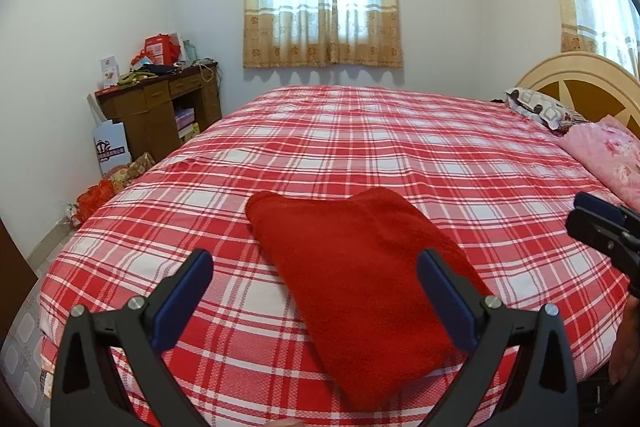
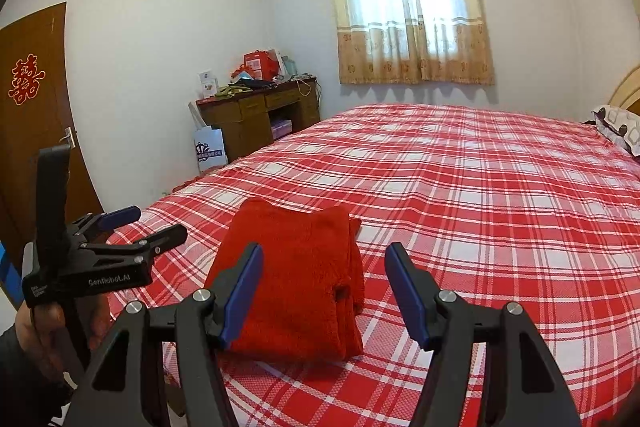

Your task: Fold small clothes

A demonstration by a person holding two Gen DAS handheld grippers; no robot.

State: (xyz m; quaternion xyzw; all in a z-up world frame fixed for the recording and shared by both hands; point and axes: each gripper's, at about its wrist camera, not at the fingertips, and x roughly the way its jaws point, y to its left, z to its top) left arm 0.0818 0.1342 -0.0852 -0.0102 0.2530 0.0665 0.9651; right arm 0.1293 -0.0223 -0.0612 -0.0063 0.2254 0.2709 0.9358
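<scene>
Plainly "GenRobot.AI" on left gripper (image 2: 150, 227)

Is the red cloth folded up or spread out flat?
Folded. The red cloth lies on the bed as a compact stack with layered edges showing.

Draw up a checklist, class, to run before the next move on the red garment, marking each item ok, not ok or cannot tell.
1. Left claw open and empty: ok.
2. Right claw open and empty: ok.
3. Garment lies on the bed, free of both claws: ok.
4. Garment already folded into a neat stack: ok, layered edges show along its right side in the right wrist view.
5. Bed around the garment free of other things: ok; the pillows lie far off by the headboard.
6. More clothes waiting to be folded: cannot tell, none in view.
</scene>
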